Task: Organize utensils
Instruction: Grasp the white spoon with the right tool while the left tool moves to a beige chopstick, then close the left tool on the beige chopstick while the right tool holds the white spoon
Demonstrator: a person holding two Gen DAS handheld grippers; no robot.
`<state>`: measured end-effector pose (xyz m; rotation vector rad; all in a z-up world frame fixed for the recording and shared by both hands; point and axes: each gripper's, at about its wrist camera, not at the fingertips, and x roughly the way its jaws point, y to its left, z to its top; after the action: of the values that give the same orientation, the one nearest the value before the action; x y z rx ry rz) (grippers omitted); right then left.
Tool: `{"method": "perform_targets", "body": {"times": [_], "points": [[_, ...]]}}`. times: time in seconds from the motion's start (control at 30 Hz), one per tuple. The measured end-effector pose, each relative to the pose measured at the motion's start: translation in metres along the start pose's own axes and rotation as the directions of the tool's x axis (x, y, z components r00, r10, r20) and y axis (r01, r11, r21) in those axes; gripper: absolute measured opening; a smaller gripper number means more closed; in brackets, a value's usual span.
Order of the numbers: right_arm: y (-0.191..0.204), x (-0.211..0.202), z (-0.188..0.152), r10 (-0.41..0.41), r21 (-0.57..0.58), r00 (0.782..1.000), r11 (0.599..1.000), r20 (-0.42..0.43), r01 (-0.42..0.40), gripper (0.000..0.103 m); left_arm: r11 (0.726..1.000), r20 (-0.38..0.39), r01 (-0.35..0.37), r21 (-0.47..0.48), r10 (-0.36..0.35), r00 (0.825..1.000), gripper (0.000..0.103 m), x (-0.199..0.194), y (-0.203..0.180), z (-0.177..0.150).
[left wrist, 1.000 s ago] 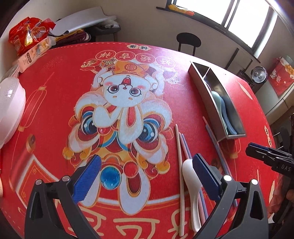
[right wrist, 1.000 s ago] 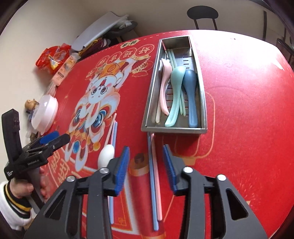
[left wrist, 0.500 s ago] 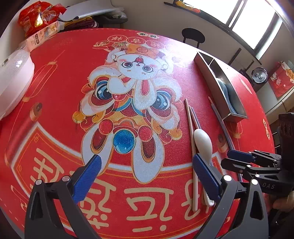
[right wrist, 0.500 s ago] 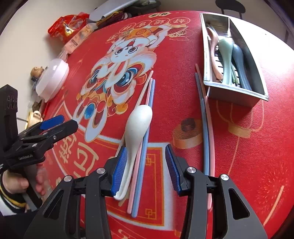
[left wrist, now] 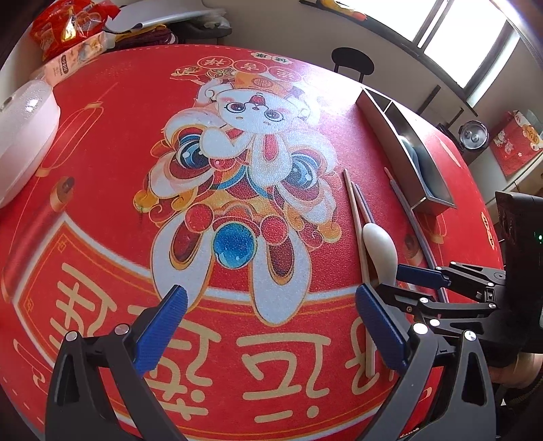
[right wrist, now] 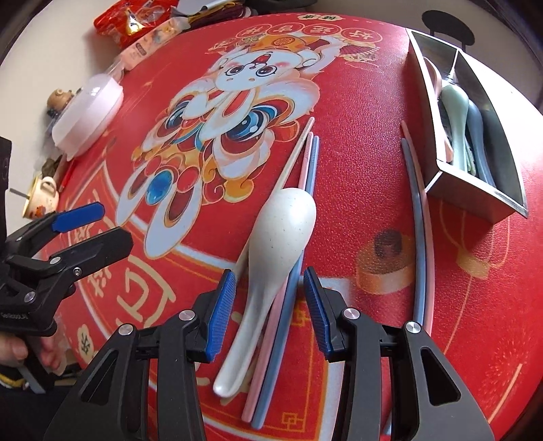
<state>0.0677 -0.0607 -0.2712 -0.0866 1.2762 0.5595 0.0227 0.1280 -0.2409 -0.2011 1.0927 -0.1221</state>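
Our right tongs (right wrist: 268, 302) are closing around the white spoon (right wrist: 271, 251), pads not touching yet. Left tongs (left wrist: 271, 325) wide open, empty, at spoon's 9 o'clock.

Round table (right wrist: 356, 112) with a red cloth showing a cartoon rabbit (right wrist: 251, 71)

Just right of the rabbit lie a white spoon (right wrist: 281, 230) over a cream chopstick (right wrist: 298, 149), a pink chopstick (right wrist: 305, 159) and a blue chopstick (right wrist: 314, 159). Further right are one more blue and pink pair (right wrist: 415, 190), then a steel utensil tray (right wrist: 475, 190) with spoons in it. Far left of the rabbit stand a white lidded bowl (right wrist: 86, 112) and a mug (right wrist: 42, 200); snack packets (right wrist: 135, 17) are behind it.
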Motion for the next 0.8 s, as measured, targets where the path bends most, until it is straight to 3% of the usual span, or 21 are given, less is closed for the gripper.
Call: {"method": "perform_targets", "body": {"times": [0.2,0.4,0.57,0.8], "points": [[-0.001,-0.005,-0.001,-0.026,-0.026,1.0,0.999,0.004,0.026,0.012,0.999,-0.008,0.038,0.002,-0.038,0.999,0.097,0.003,-0.003,0.002],[-0.013,-0.015,-0.004,0.018,0.025,1.0,1.0,0.02,-0.019,0.007,0.996,-0.022,0.08,0.035,-0.08,0.997,0.096,0.008,-0.018,0.003],[-0.032,-0.027,-0.009,0.046,0.087,0.998,0.995,0.051,-0.05,0.007,0.988,-0.069,0.131,0.081,-0.125,0.99,0.065,0.021,-0.037,0.004],[-0.055,-0.037,-0.015,0.043,0.14,0.996,0.989,0.075,-0.053,0.006,0.974,-0.127,0.164,0.154,-0.145,0.981,0.048,0.042,-0.067,0.008]]}}
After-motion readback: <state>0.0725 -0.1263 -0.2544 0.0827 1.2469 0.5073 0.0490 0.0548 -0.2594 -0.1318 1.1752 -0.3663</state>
